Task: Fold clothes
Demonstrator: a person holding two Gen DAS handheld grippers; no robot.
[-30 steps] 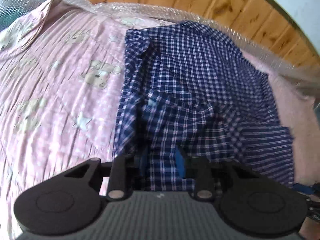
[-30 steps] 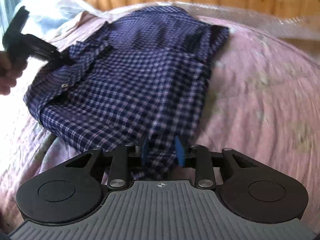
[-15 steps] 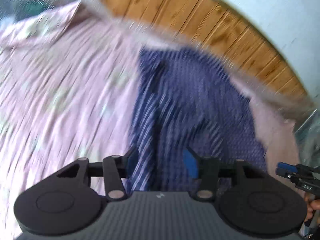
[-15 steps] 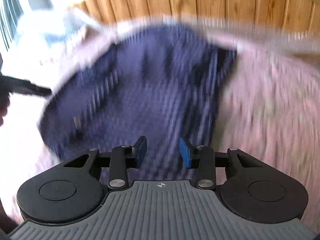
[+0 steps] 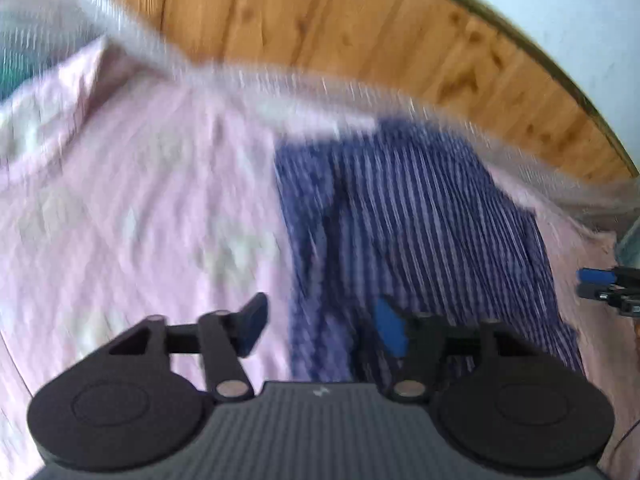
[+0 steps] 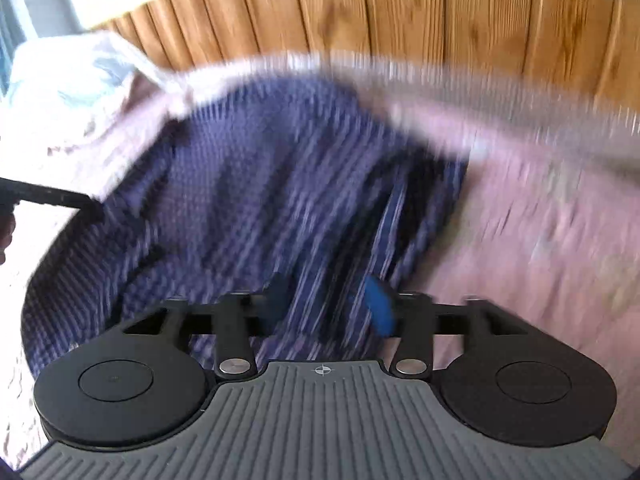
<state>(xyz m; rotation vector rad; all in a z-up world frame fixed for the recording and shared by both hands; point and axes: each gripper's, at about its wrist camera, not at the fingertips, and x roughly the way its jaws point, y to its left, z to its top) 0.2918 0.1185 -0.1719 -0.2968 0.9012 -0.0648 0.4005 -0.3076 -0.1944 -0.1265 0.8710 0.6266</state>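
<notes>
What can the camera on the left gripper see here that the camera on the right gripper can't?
Only the left wrist view shows the right gripper at its right edge and pale wall above the wooden panelling. Only the right wrist view shows the left gripper at its left edge, and a bright white bundle in the far left corner. Both show the blue checked shirt lying on the pink bedspread. Each gripper's jaws have just been opening, with nothing pinched.

Daylit wrist views, heavily motion-blurred.
Shirt point(image 5: 420, 232) and bedspread point(image 5: 140, 200) smear into streaks, while each tool's body stays sharp. Glare whitens the right view's left edge; fisheye distortion bends the wood panelling point(image 6: 400, 12) at the rims.
</notes>
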